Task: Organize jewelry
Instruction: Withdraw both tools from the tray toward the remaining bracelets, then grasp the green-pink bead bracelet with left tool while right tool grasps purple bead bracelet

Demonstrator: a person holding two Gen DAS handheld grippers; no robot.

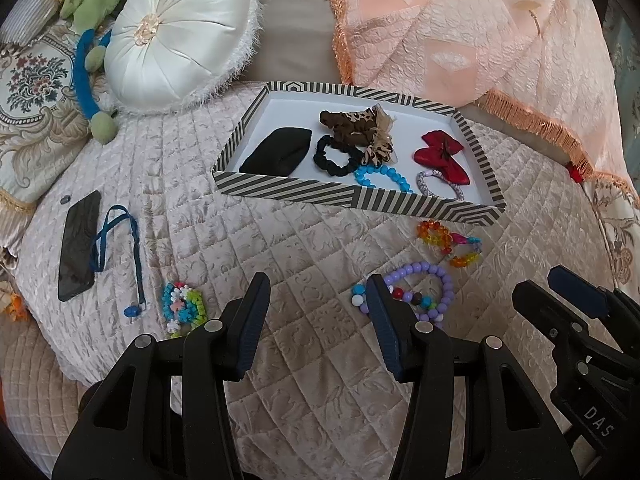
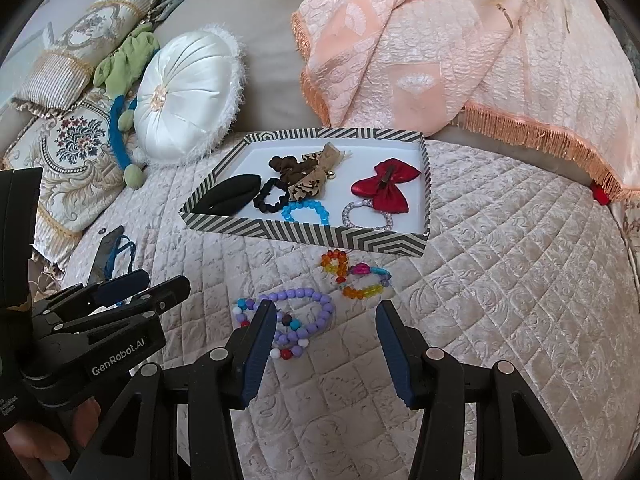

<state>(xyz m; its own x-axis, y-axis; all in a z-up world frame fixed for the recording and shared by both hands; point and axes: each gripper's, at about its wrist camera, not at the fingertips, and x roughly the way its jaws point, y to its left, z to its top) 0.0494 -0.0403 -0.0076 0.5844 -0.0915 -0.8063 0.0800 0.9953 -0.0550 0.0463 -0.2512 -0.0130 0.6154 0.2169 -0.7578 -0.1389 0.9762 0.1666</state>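
Note:
A black-and-white striped tray (image 1: pixel 360 200) (image 2: pixel 304 236) lies on the quilted bed. It holds a red bow (image 1: pixel 440 152), a blue bead bracelet (image 1: pixel 384 178), a black scrunchie (image 1: pixel 336 156) and other hair pieces. In front of the tray lie a purple bead bracelet (image 1: pixel 436 272) (image 2: pixel 304 294) and an orange bead bracelet (image 1: pixel 434 234) (image 2: pixel 336 260). A green-and-blue bracelet (image 1: pixel 184 304) lies to the left. My left gripper (image 1: pixel 318 292) (image 2: pixel 160 282) hovers open over bare quilt, left of the purple bracelet. My right gripper (image 2: pixel 326 312) (image 1: pixel 544 286) is open too, just right of that bracelet, holding nothing.
A dark phone (image 1: pixel 78 246) and a blue lanyard (image 1: pixel 120 240) lie at the left. A round white cushion (image 1: pixel 180 36) and patterned pillows sit behind them. A peach fringed throw (image 1: pixel 480 32) drapes behind the tray. A hand shows at the lower left of the right wrist view.

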